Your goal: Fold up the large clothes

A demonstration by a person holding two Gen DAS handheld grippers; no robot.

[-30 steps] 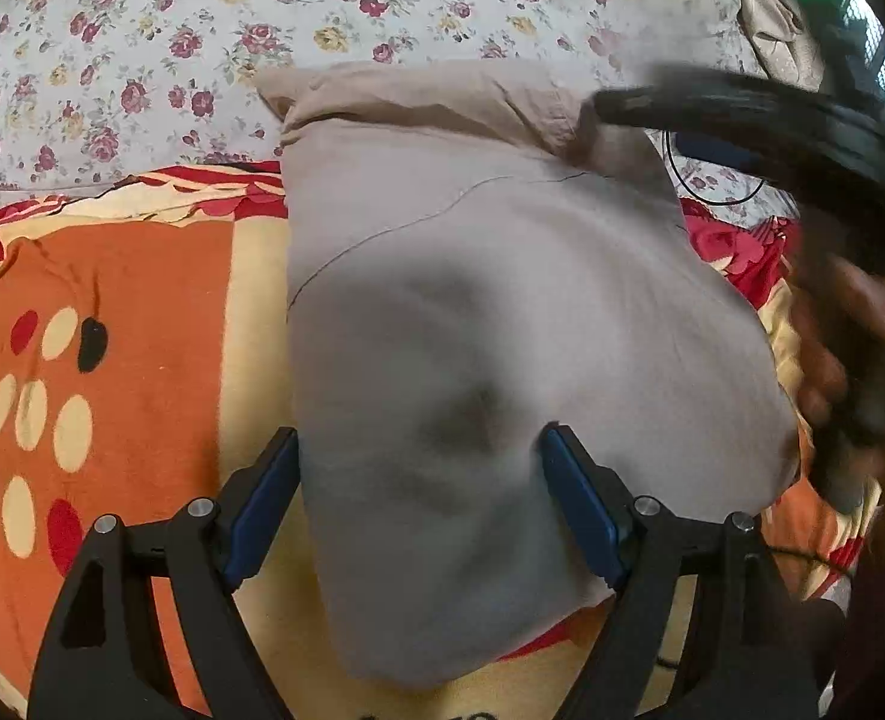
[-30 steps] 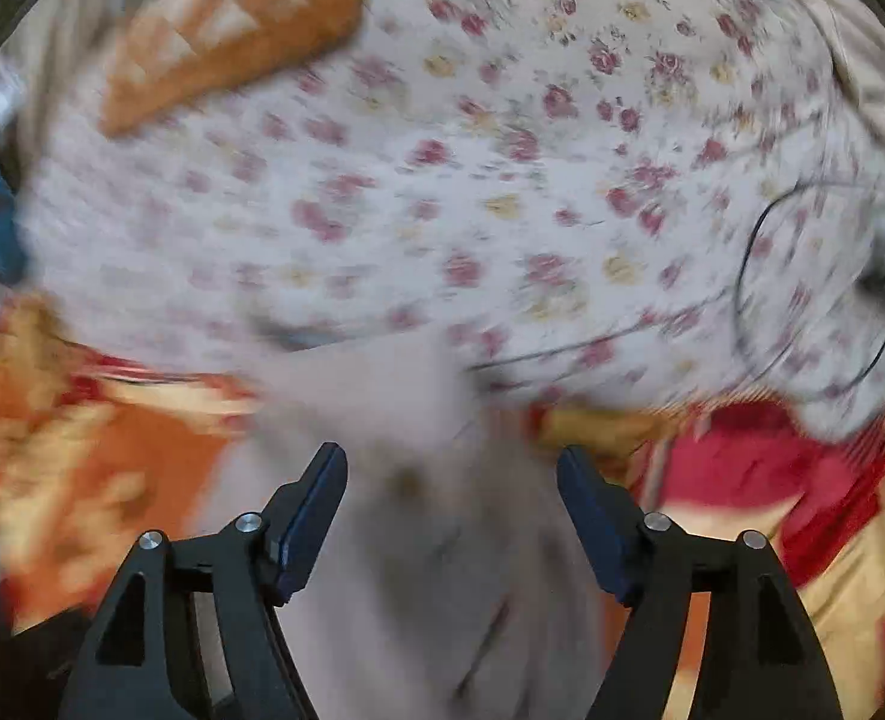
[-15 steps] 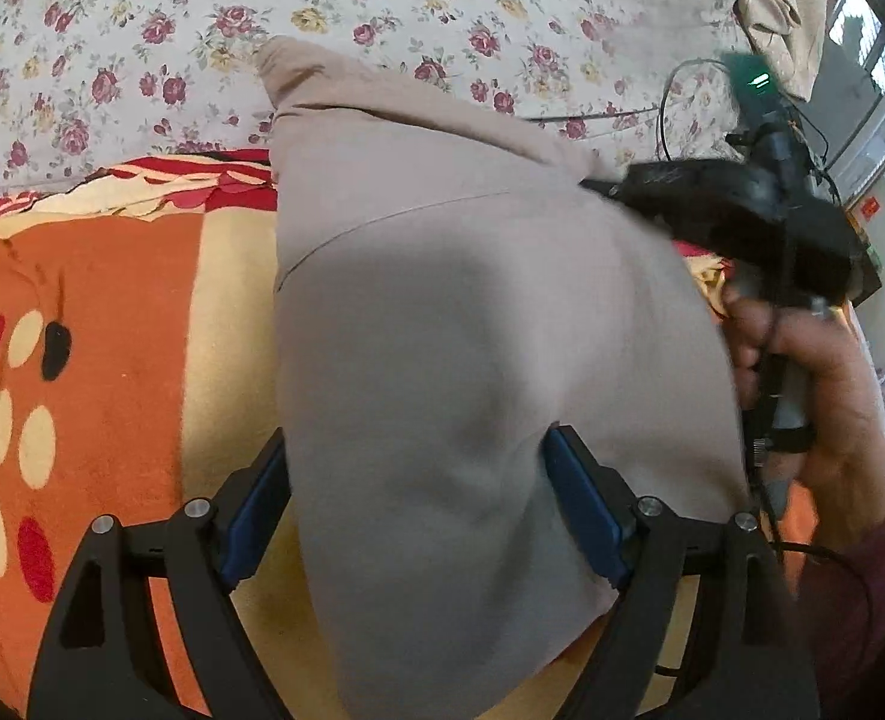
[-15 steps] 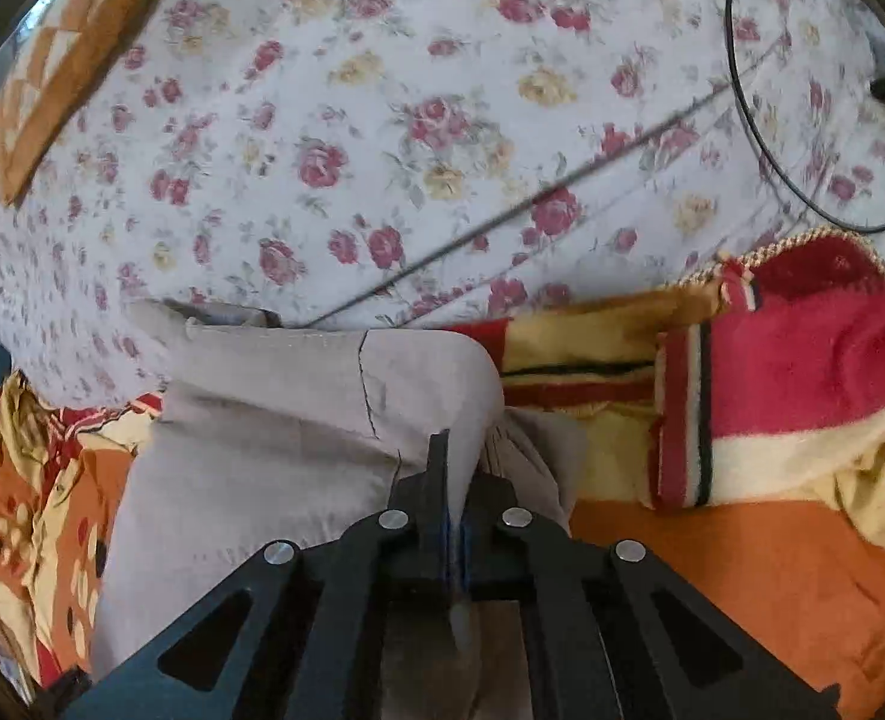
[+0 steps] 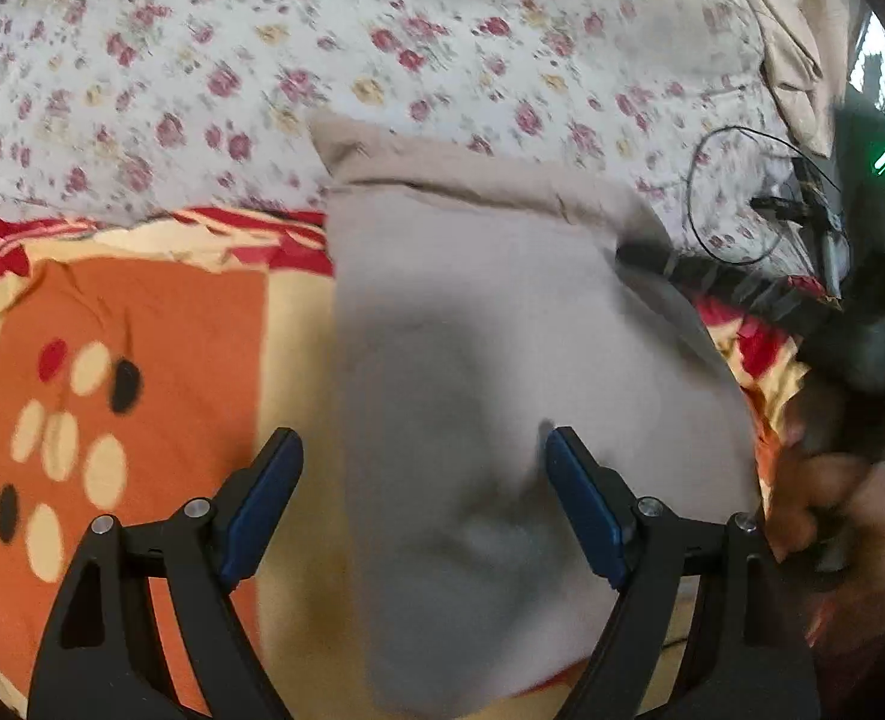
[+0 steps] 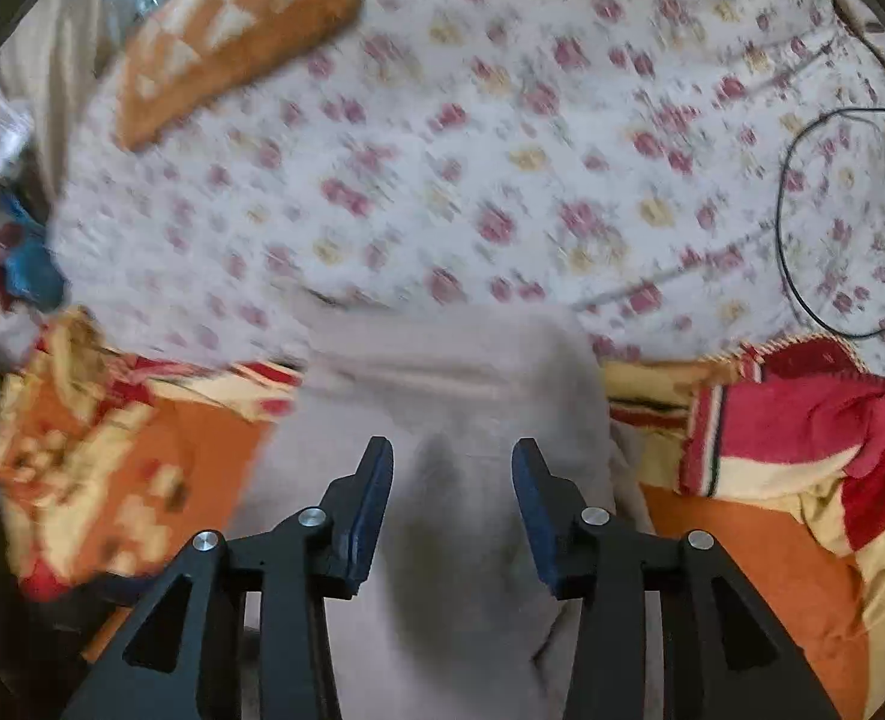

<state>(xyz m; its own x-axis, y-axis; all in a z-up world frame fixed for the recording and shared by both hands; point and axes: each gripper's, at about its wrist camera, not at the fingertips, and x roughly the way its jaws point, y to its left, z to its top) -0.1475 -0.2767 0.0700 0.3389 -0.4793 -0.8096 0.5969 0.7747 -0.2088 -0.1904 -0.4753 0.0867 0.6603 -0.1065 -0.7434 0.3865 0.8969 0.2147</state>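
A beige-grey garment [image 5: 502,372], folded into a long panel, is laid on an orange, cream and red patterned blanket [image 5: 142,330]. Its far end reaches onto a white bedsheet with red flowers [image 5: 322,60].

In the left wrist view, the left gripper [image 5: 424,504] is held with its jaws spread wide. The near part of the garment is seen between the blue pads [image 5: 580,510], with one finger over the blanket and the other over the cloth; nothing is clamped. At the right edge, the right gripper [image 5: 640,255] is seen blurred, with its tip at the garment's far right edge, and the person's hand [image 5: 832,498] is seen below it.

In the right wrist view, the right gripper [image 6: 451,480] is shown with its jaws parted and the garment [image 6: 454,396] lying between and beneath them, ungrasped. A black cable loop [image 6: 802,300] is seen on the bedsheet [image 6: 532,120] to the right, and an orange checked cushion [image 6: 232,30] lies at the upper left. A folded red part of the blanket [image 6: 814,420] lies beside the garment.
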